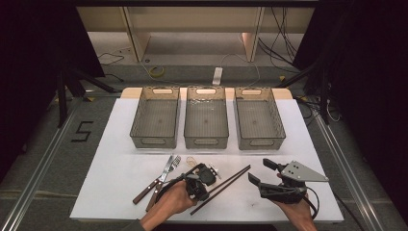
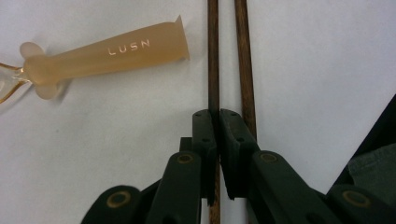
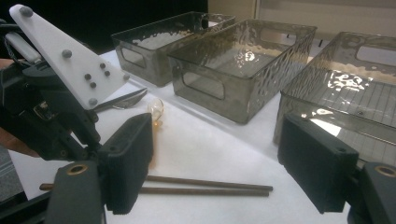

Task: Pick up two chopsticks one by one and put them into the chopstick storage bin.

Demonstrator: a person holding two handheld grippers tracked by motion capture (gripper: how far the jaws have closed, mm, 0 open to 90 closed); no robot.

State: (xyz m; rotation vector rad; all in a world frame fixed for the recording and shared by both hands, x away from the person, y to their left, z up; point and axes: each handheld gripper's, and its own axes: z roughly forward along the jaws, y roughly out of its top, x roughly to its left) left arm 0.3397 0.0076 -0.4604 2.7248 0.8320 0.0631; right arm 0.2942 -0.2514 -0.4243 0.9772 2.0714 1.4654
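Left tongs (image 2: 216,116) pinch one chopstick (image 2: 213,56); right tongs (image 3: 215,172) are spread wide, holding nothing.

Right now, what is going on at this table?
A person works with a gripper in each hand at a white table. The left gripper is shut on one chopstick of a pair; the second chopstick lies just beside the jaws, outside them. The right gripper hovers open nearby, holding nothing. A fork and knife and a translucent spoon still lie on the table, and the three clear bins behind look empty.
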